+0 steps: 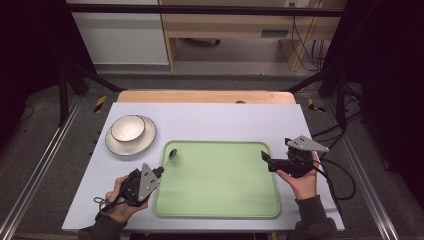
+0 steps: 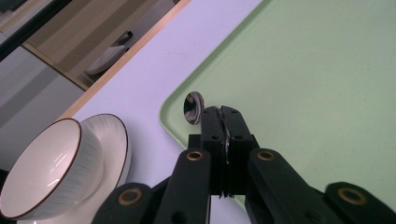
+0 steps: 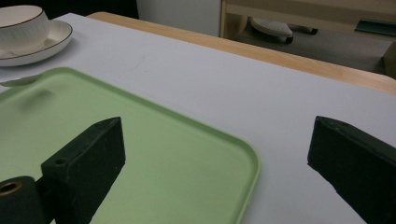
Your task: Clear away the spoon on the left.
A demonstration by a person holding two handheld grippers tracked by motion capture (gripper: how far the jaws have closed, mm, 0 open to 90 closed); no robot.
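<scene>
left claw [image 2: 224,114] clamps a spoon [image 1: 171,154] by its thin, stiff handle over the green tray's [image 1: 220,212] corner; light, likely slippery; right claw [image 1: 266,159] gapes wide.

Each hand carries a black gripper: the left gripper [image 1: 161,171], at the lower left of the high view, and the right gripper [image 1: 265,158], at the right, each topped by a grey three-cornered plate with small dark holes, and a thin black cable trails from each, the right one looping down the frame's right side. In the left gripper view, bottom centre, the jaws are matte black blocks on black link arms pinned with brass-ringed pivots and small screw holes; in the right gripper view they are blunt black wedges, one brass-ringed pivot at the lower left. Both sleeves are dark grey, ending at the wrists.
</scene>
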